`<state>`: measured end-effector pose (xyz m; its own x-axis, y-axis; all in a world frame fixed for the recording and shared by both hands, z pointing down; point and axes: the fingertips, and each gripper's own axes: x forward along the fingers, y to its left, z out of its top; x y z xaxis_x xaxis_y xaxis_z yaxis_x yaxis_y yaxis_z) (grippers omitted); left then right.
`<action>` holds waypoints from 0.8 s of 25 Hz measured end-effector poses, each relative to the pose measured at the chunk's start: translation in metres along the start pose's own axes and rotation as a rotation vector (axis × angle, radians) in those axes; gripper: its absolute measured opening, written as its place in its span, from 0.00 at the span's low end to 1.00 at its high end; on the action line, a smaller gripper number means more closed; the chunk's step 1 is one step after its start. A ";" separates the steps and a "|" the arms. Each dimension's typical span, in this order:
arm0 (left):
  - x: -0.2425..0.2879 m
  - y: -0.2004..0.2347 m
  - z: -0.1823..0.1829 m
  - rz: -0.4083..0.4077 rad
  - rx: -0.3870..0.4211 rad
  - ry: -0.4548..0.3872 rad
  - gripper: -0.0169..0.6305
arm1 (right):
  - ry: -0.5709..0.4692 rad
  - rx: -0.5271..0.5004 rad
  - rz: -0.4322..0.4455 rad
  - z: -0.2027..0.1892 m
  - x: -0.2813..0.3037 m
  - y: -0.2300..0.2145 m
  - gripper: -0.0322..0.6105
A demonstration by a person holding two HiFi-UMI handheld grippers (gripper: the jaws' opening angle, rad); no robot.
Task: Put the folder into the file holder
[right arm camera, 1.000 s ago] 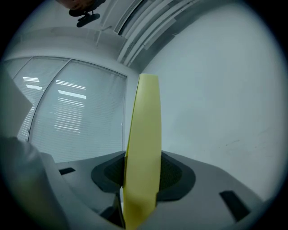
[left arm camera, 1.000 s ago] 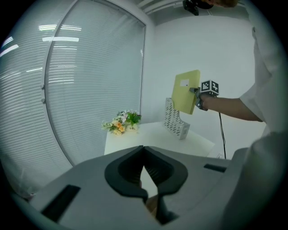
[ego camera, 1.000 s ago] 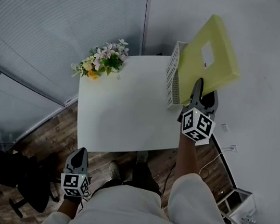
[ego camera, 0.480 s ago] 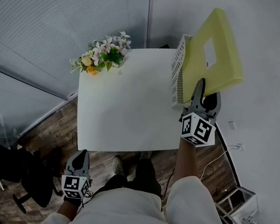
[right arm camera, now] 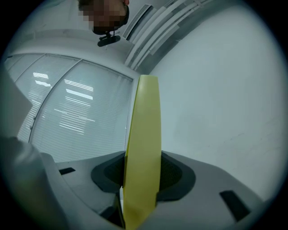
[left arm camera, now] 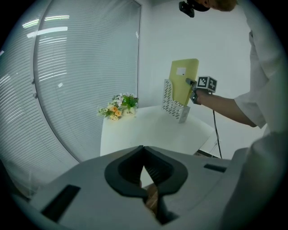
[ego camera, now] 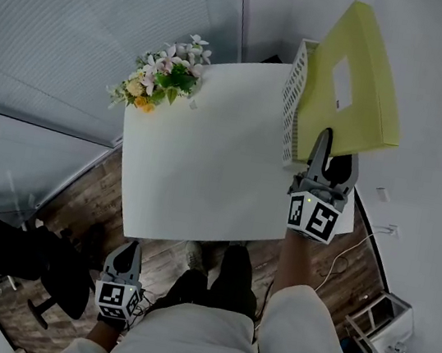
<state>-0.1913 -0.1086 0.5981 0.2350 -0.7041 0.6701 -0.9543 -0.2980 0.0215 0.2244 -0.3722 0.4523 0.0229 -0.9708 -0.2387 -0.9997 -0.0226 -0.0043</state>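
The right tongs (ego camera: 330,154) are clamped on the near edge of the yellow folder (ego camera: 352,76), which rises straight ahead of them, edge-on between the pads. The white perforated file holder (ego camera: 291,112) stands on the desk (ego camera: 199,160) just left of these tongs, against the folder. The folder looks light, thick and fairly stiff, its smooth covers liable to slip, so a firm edge grip suits it. The left tongs (ego camera: 125,254) hang low with their jaws together, holding nothing.
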 end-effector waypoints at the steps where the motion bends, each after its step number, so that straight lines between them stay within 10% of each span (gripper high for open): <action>1: 0.002 0.000 -0.001 -0.002 0.002 0.008 0.04 | 0.004 -0.008 0.001 -0.006 0.000 0.001 0.33; 20: 0.036 -0.011 -0.025 -0.028 0.008 0.105 0.04 | 0.116 -0.043 0.003 -0.107 -0.017 0.003 0.35</action>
<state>-0.1769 -0.1147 0.6406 0.2405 -0.6240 0.7435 -0.9459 -0.3224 0.0354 0.2210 -0.3813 0.5600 0.0226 -0.9920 -0.1245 -0.9989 -0.0276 0.0386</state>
